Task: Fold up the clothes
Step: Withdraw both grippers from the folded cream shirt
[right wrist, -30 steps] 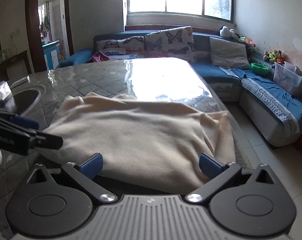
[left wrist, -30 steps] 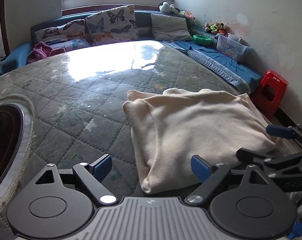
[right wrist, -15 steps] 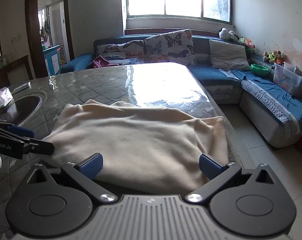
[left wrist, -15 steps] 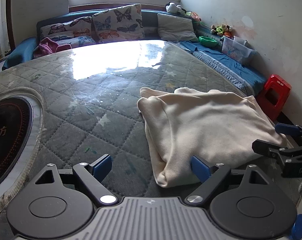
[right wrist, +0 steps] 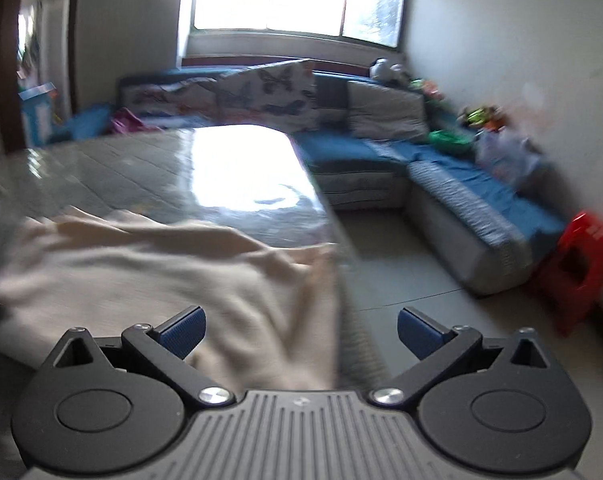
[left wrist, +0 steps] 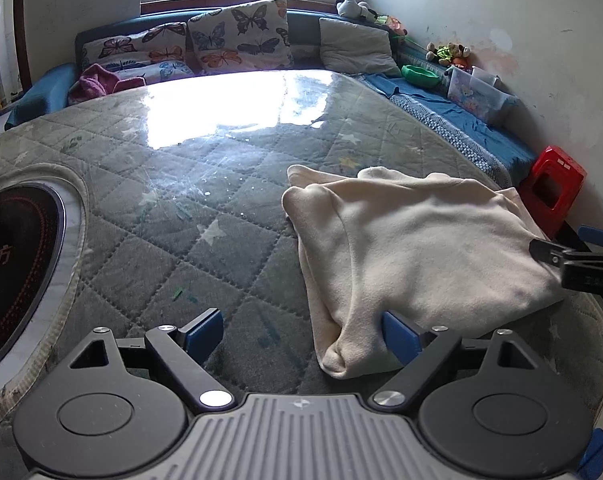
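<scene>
Lying folded on the quilted table cover, cream garment with near corner between spread, empty jaws of left gripper, right gripper likewise spread, straddling its table-edge side.

Both grippers open and empty

The left gripper points downward, its blue pads wide apart. The right gripper also has its jaws spread wide, holding nothing; its view is blurred.

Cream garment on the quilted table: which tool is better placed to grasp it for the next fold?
Left. The left tool stands open right at the cream garment's near corner. The right tool, also open, straddles its far edge, partly over the floor.
</scene>
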The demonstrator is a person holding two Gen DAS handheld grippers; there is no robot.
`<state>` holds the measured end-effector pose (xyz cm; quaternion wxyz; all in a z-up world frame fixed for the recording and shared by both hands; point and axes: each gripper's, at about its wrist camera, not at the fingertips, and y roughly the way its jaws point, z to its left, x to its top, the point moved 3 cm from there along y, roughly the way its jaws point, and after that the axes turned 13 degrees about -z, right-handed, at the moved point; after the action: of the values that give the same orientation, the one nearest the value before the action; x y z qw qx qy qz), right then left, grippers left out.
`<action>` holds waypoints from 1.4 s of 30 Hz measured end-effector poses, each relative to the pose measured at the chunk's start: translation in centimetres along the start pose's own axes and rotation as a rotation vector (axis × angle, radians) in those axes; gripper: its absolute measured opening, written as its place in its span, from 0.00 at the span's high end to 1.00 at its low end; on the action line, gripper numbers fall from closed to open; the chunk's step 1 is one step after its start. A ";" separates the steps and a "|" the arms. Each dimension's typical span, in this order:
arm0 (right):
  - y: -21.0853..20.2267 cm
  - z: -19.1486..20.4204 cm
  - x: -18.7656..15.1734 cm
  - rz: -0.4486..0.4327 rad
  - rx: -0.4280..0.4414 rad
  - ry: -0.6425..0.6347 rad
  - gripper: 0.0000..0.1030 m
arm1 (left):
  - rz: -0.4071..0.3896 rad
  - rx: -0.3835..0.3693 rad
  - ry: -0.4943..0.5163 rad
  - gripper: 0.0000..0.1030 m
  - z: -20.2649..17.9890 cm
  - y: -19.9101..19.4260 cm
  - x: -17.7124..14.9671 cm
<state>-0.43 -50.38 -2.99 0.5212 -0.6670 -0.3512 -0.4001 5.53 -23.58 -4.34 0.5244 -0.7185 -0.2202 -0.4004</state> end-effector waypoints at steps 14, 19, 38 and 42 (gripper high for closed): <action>2.4 0.3 0.3 0.030 0.008 0.022 0.00 | -0.017 -0.010 0.013 0.12 -0.6 -0.3 1.0; 1.5 0.6 0.7 -0.007 -0.019 0.009 0.00 | -0.007 -0.007 0.016 0.07 -0.5 -0.1 0.7; -5.3 4.1 -0.8 -0.009 0.030 0.117 0.00 | -0.020 -0.006 0.032 0.00 -0.5 -2.5 -1.0; -6.6 4.8 -1.1 -0.012 0.024 0.126 0.00 | -0.028 -0.002 0.042 0.00 -0.5 -3.3 -1.4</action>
<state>-5.95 -44.34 -1.93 0.5479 -0.6320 -0.3264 -0.4401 2.10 -22.74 -3.53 0.5226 -0.7073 -0.2189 -0.4227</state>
